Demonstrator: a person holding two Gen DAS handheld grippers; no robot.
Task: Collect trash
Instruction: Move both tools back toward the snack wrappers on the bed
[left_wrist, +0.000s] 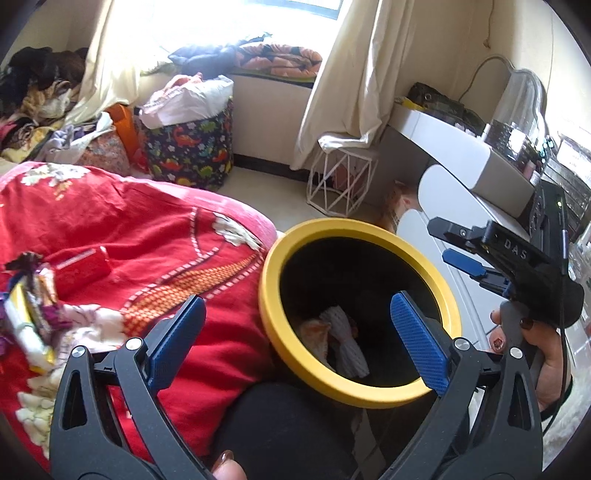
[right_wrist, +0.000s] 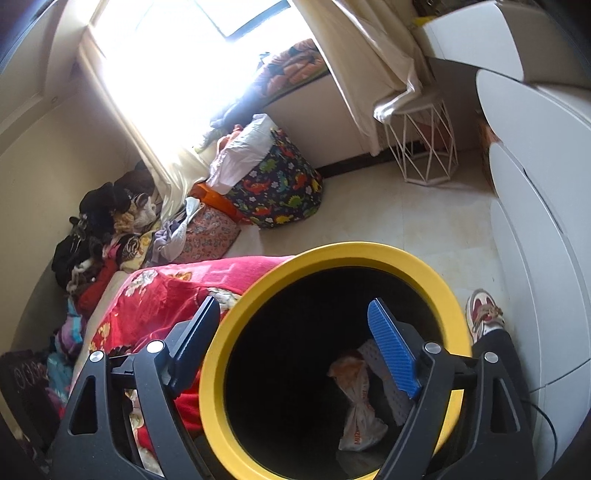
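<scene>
hovering over yellow-rimmed bin (right_wrist: 334, 254), left gripper (left_wrist: 295, 332) and right gripper (right_wrist: 295, 343) gaping, empty; two wrappers (right_wrist: 360, 402) lie inside. next likely: wrapper (left_wrist: 29, 314) at bed's (left_wrist: 155, 236) left edge.

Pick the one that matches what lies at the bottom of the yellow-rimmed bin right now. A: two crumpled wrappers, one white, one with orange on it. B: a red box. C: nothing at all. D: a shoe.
A: inside the bin, a white wrapper and an orange-tinted wrapper lie together on the dark bottom, seen from both wrist views.
</scene>
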